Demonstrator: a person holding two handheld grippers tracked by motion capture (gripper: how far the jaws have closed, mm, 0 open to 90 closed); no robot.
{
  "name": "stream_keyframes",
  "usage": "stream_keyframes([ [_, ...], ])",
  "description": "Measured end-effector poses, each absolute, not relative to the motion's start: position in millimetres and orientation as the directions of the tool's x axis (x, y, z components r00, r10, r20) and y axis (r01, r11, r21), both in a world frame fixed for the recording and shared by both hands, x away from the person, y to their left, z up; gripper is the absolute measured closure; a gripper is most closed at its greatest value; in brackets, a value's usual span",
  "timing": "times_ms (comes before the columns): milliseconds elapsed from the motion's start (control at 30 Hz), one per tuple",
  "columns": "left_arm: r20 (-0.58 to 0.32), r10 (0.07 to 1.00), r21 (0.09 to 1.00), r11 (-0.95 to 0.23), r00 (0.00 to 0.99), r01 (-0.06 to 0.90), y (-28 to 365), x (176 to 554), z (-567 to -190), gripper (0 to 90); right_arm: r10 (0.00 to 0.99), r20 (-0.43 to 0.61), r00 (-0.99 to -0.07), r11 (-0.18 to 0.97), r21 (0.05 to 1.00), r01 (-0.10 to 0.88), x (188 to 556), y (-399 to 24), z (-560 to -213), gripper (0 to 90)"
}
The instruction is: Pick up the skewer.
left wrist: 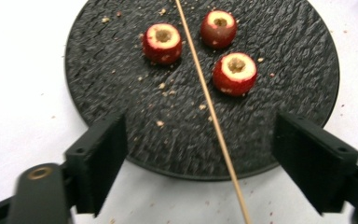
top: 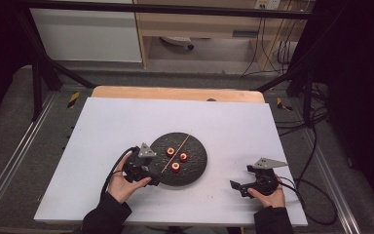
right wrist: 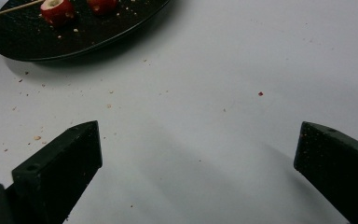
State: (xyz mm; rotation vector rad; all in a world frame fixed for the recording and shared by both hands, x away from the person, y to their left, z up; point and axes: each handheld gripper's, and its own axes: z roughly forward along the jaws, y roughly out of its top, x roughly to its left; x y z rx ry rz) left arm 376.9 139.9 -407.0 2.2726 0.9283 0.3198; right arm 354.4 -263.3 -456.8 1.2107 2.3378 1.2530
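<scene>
No writing can be read on anything. The left gripper [left wrist: 200, 154] hangs at the near-left edge of the black plate [top: 195, 168], jaws apart around the wooden stick [left wrist: 214, 121] without touching it; three red fruit pieces [left wrist: 235, 72] lie beyond. The right gripper [right wrist: 198, 158], jaws wide apart, rests over bare table [right wrist: 242, 60]

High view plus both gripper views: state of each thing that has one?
wooden skewer: lying flat across the plate, bare, ungripped, near end between open jaws
three cored red fruits: upright on the plate, hollows up, off the skewer
black slate plate: flat on the table, crumb-strewn
left hand-held gripper: open
right hand-held gripper: open, nothing between jaws
</scene>
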Motion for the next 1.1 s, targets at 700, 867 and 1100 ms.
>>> stream_keyframes([
  [700,-0.038,0.705,0.562,-0.571,0.708,0.598,116.1,394.2,-416.8,63.1,0.75,0.175,-0.638,0.299,0.771,0.563,354.5,-263.1,-457.2,1.7],
  [867,-0.024,0.701,0.547,-0.587,0.713,0.596,110.1,394.8,-416.3,69.2,0.751,0.178,-0.636,0.296,0.771,0.565,354.4,-263.1,-457.1,1.7],
  [1100,-0.018,0.714,0.538,-0.583,0.699,0.609,105.1,396.7,-416.6,79.3,0.75,0.179,-0.637,0.297,0.77,0.565,354.5,-263.2,-457.1,1.7],
])
